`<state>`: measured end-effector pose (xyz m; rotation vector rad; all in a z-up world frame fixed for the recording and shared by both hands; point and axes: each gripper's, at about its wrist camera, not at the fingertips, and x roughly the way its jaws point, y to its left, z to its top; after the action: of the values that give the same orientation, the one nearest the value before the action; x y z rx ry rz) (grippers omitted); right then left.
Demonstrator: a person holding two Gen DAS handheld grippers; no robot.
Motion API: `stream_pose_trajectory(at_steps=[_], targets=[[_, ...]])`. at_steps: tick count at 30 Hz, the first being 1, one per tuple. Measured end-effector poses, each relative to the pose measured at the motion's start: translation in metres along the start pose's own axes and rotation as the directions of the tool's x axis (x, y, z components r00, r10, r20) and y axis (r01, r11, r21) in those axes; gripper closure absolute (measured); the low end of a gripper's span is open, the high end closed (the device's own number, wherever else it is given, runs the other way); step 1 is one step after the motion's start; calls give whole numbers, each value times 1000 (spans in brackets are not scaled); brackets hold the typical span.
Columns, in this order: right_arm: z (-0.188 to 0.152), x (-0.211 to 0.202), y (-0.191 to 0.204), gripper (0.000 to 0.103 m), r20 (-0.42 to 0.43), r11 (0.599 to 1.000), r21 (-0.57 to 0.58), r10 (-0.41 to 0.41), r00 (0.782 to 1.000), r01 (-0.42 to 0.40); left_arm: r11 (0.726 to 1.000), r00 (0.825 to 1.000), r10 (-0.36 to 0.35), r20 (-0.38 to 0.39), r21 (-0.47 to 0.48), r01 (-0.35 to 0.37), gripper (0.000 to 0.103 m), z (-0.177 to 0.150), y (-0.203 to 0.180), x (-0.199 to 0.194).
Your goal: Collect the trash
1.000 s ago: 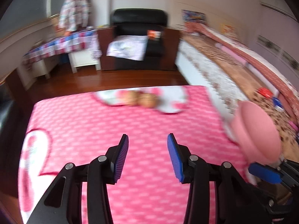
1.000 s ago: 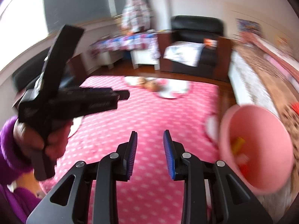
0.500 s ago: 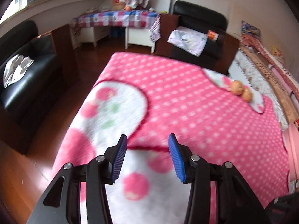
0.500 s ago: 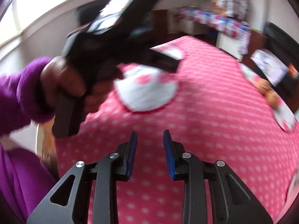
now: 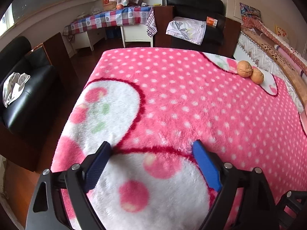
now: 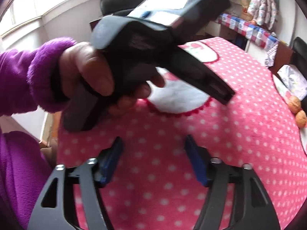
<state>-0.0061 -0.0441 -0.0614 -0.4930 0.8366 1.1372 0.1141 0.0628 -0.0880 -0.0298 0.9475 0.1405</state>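
Two walnuts (image 5: 249, 71) lie side by side on the pink polka-dot blanket (image 5: 182, 105) at its far right; they also show at the right edge of the right wrist view (image 6: 296, 109). My left gripper (image 5: 151, 153) is open wide and empty, low over the blanket's near white patch. My right gripper (image 6: 153, 145) is open and empty over the blanket. The hand holding the left gripper (image 6: 145, 49) fills the upper left of the right wrist view. No pink bin is in view.
A black armchair (image 5: 193, 23) with a white cloth stands beyond the blanket. A checked-cloth table (image 5: 113, 19) is at the back left. A black sofa (image 5: 23, 88) is at the left. A bed edge (image 5: 272, 57) runs along the right.
Both grippers have swung left, away from the pink bin, which has left view. Both have opened wider. The left gripper has dropped closer to the blanket.
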Motion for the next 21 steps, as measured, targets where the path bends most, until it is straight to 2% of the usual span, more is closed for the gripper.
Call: stream_pose_trajectory(at_steps=[2, 4, 21], targets=[[0, 0, 6, 23, -2, 1000, -20, -24, 1000, 24, 1000, 1000, 0, -2, 0, 0, 15, 1, -1, 1], [1, -1, 3, 22, -2, 1000, 1, -2, 1000, 2, 1000, 1000, 0, -3, -1, 0, 14, 1, 0, 1], [7, 1, 2, 22, -4, 1000, -3, -11, 1000, 11, 1000, 1000, 3, -6, -8, -3, 12, 3, 3, 5]])
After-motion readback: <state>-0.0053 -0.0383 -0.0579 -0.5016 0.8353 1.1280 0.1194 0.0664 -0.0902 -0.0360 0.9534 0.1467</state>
